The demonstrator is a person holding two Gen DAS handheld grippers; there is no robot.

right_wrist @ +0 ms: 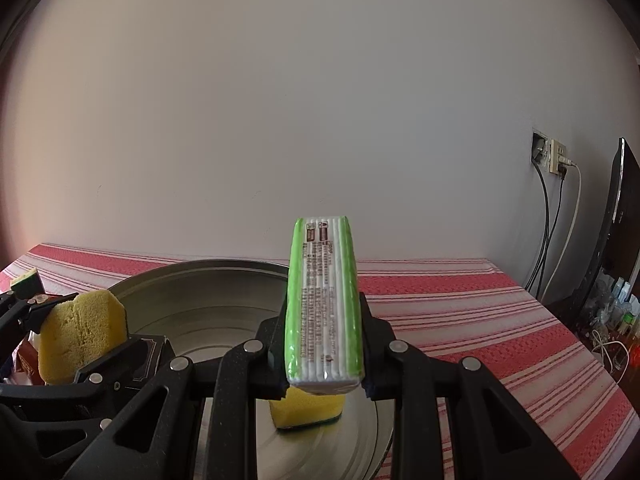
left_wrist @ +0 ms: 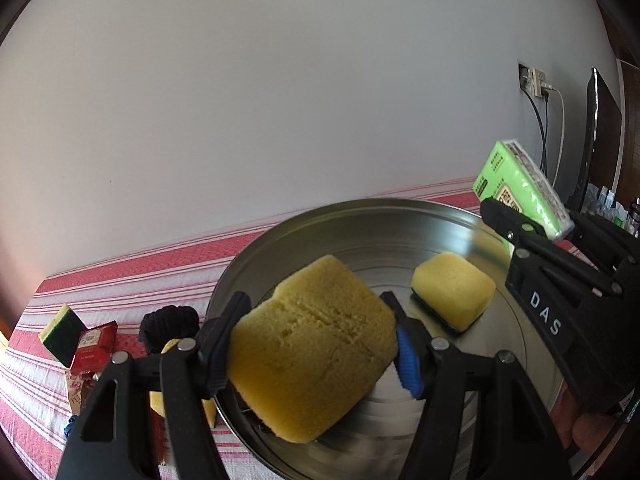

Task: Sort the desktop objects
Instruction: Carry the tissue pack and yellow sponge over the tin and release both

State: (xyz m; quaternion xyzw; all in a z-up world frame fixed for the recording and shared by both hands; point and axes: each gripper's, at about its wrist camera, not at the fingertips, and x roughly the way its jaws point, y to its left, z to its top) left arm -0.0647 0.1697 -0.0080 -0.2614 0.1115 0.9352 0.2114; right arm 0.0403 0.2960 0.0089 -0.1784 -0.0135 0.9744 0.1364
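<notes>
My left gripper [left_wrist: 316, 352] is shut on a large yellow sponge [left_wrist: 316, 344], which it holds tilted over the near left part of a round metal tray [left_wrist: 360, 220]. A smaller yellow sponge [left_wrist: 452, 292] with a dark scouring base lies in the tray. My right gripper [right_wrist: 324, 344] is shut on a green tissue pack [right_wrist: 324, 308], held on edge above that small sponge [right_wrist: 304, 408]. In the left wrist view the pack [left_wrist: 520, 188] hangs over the tray's right rim. The held large sponge [right_wrist: 80, 332] shows at the left of the right wrist view.
Left of the tray, on the red-and-white striped cloth [left_wrist: 120, 280], lie a green-and-yellow sponge [left_wrist: 60, 332], a red packet [left_wrist: 94, 346], a black scrunchie [left_wrist: 168, 320] and another yellow sponge [left_wrist: 160, 400]. A wall socket with cables [right_wrist: 556, 160] and a dark monitor [right_wrist: 616, 216] stand at the right.
</notes>
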